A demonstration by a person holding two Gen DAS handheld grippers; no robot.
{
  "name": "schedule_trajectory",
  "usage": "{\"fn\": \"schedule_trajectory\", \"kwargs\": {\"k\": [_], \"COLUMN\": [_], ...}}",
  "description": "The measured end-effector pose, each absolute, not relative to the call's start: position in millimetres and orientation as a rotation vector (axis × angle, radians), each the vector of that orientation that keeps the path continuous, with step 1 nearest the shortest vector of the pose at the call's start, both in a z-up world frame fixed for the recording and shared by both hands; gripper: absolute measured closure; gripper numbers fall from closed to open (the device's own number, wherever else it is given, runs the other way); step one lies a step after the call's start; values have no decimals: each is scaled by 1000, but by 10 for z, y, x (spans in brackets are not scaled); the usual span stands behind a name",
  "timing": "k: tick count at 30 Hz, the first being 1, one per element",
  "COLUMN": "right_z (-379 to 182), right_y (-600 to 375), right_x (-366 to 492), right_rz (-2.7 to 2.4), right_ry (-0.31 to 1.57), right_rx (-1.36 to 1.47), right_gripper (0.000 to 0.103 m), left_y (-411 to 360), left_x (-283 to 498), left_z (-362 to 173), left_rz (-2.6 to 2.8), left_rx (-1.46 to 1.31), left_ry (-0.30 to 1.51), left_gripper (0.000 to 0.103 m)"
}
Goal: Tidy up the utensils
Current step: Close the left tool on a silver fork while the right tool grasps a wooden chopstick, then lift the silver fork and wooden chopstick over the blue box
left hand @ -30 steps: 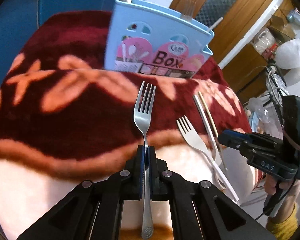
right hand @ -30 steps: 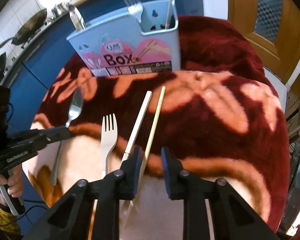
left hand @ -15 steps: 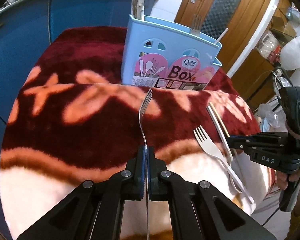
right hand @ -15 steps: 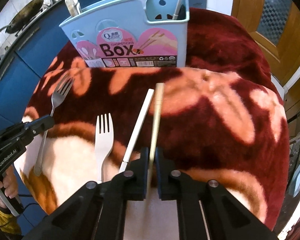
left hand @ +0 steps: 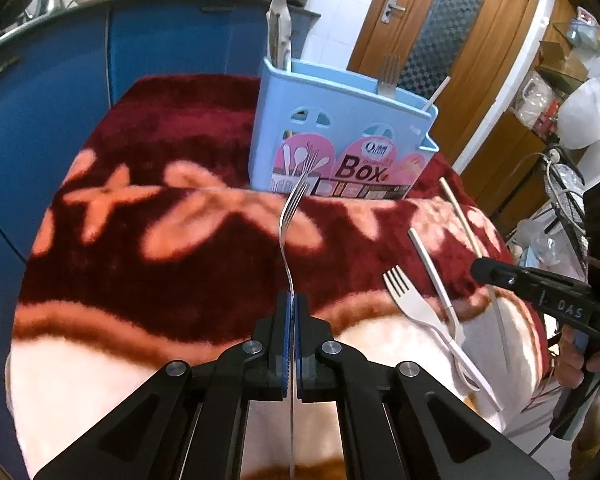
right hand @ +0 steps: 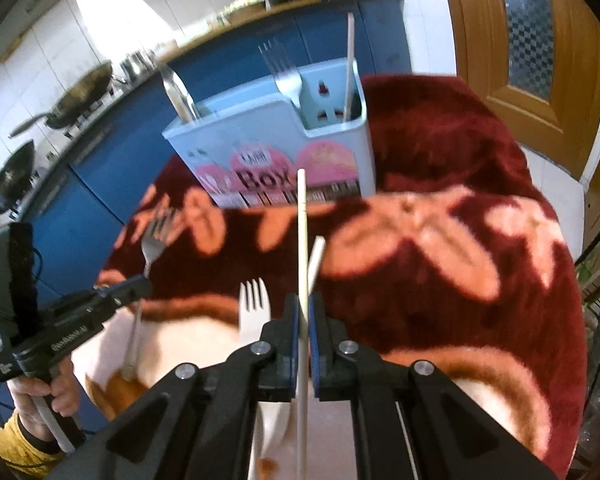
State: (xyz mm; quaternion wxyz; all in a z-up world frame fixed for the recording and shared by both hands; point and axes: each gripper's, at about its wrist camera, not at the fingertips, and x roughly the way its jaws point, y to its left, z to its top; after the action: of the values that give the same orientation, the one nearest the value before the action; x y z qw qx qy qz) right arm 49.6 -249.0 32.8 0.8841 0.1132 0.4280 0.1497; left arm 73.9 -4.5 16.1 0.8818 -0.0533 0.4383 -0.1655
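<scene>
Both tools loaded. Left gripper (left hand: 291,300) clamped tight on the metal fork (left hand: 290,216), handle pinched edge-on between the pads, tines raised off the blanket and aimed at the blue utensil box (left hand: 340,132). Right gripper (right hand: 304,308) pinched shut on a pale wooden chopstick (right hand: 302,240), tip lifted and pointing at the same box at the far side of the red floral blanket (right hand: 440,240).

Best handling from here, by the look of it: lift higher before travelling, so tines and stick tip clear the near wall of the box. Tilt each piece toward upright over its slot, then lower, then release. Fork likely into the middle slot, beside the fork already standing there; chopstick into the right-hand slot with the other stick. One at a time, so the two tools do not cross over the box. Thin handle, narrow pinch: could swivel if swung fast.

Count now. Forks: four — one held, a white plastic fork (left hand: 412,304) lying on the blanket near the right, two standing in the box. Chopsticks: three — one held, a white chopstick (left hand: 432,268) lying beside the plastic fork, one upright in the box. In the left slot, a pair of tongs or similar (left hand: 278,28), hard to tell.
</scene>
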Motion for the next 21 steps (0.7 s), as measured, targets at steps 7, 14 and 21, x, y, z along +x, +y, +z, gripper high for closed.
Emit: {"fn": "schedule_trajectory", "kwargs": {"k": [7,14,21], "right_z": [477,583,650], "right_y": [-2448,-2421,-2363], "right_x": [447,398,371], "right_rz": [331,341,343], "right_ry": [765,703,641], "right_rx": [277,273,249], "right_gripper": [97,97,97], "left_y": [-29,-17,0], "left_x": [687,667,670], "left_z": [284,390,466], "left_rz": [-349,-340,-345], "left_rx": [-120,-122,-141], "left_ry": [857,813,780], "left_gripper": [102,102,102]}}
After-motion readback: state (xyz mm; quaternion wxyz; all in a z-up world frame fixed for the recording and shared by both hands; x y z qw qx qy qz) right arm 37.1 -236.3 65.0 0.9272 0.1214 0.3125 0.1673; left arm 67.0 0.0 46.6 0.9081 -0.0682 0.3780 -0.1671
